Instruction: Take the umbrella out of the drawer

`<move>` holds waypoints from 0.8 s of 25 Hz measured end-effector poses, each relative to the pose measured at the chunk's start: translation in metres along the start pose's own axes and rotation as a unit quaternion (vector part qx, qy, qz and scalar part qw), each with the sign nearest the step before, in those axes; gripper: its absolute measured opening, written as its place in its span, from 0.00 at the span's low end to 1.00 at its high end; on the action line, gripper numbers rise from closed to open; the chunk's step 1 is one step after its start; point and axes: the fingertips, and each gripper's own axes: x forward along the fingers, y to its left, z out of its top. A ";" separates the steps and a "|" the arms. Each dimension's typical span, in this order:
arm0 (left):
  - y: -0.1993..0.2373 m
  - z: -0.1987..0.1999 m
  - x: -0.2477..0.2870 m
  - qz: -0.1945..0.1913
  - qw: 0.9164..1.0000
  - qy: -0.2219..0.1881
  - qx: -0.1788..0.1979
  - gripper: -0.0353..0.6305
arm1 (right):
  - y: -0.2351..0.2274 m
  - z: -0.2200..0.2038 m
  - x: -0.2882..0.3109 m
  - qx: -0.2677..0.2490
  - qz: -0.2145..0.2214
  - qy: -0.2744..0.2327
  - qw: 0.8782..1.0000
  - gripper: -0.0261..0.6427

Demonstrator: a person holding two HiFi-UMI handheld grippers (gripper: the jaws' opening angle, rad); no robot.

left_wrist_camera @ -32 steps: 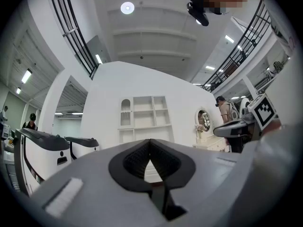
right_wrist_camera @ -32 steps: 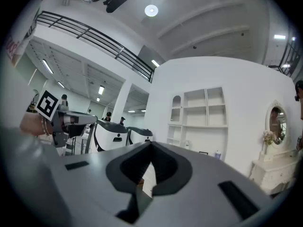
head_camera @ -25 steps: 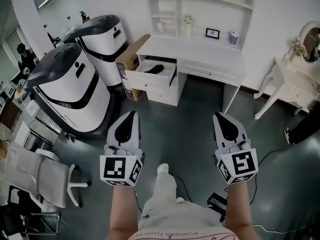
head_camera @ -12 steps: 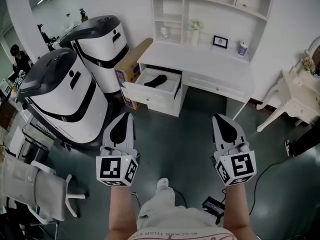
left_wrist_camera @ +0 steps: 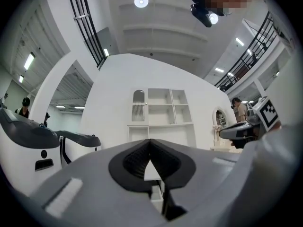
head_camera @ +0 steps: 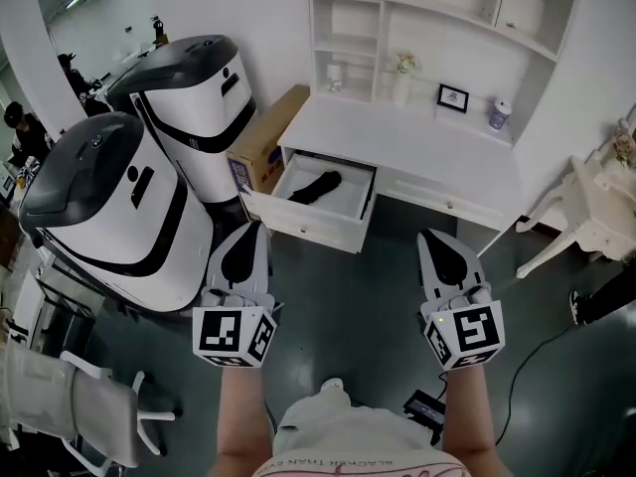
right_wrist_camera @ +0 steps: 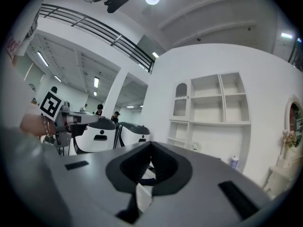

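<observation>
A folded black umbrella point(head_camera: 316, 186) lies in the open white drawer point(head_camera: 343, 229) at the left end of the white desk point(head_camera: 417, 147). Both grippers are held side by side well short of the drawer, pointing toward the desk. My left gripper point(head_camera: 250, 227) is shut and holds nothing; the left gripper view shows its tips point(left_wrist_camera: 150, 141) meeting, with the desk far ahead. My right gripper point(head_camera: 433, 237) is also shut and empty, its tips point(right_wrist_camera: 150, 144) closed against the distant shelves. The umbrella cannot be made out in either gripper view.
Two large white-and-black machines point(head_camera: 109, 207) point(head_camera: 199, 87) stand left of the desk, with a cardboard box point(head_camera: 263, 147) between them and the drawer. A shelf unit point(head_camera: 437, 28) tops the desk. A white office chair point(head_camera: 70, 405) is at lower left and a small white table point(head_camera: 596, 207) at right.
The person has walked toward the desk, so the drawer and umbrella appear nearer and lower in the head view. Both grippers keep the same pose and stay shut.
</observation>
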 end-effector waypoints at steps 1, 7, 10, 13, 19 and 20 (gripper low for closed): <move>0.004 -0.001 0.007 -0.003 1.000 -0.001 0.001 0.07 | -0.001 0.000 0.007 -0.001 -0.002 0.001 1.000 0.05; 0.024 -0.013 0.028 -0.002 1.000 0.008 -0.005 0.07 | -0.006 -0.008 0.038 0.005 -0.008 0.009 1.000 0.05; 0.031 -0.020 0.033 -0.001 1.000 0.015 -0.006 0.07 | -0.004 -0.013 0.048 0.007 -0.006 0.015 1.000 0.05; 0.035 -0.023 0.039 0.000 1.000 0.017 -0.005 0.07 | -0.006 -0.018 0.058 0.010 -0.006 0.017 1.000 0.05; 0.048 -0.032 0.060 0.009 1.000 0.019 -0.007 0.07 | -0.014 -0.029 0.082 0.013 -0.002 0.022 1.000 0.05; 0.050 -0.034 0.064 0.009 1.000 0.019 -0.006 0.07 | -0.016 -0.030 0.088 0.014 -0.002 0.022 1.000 0.05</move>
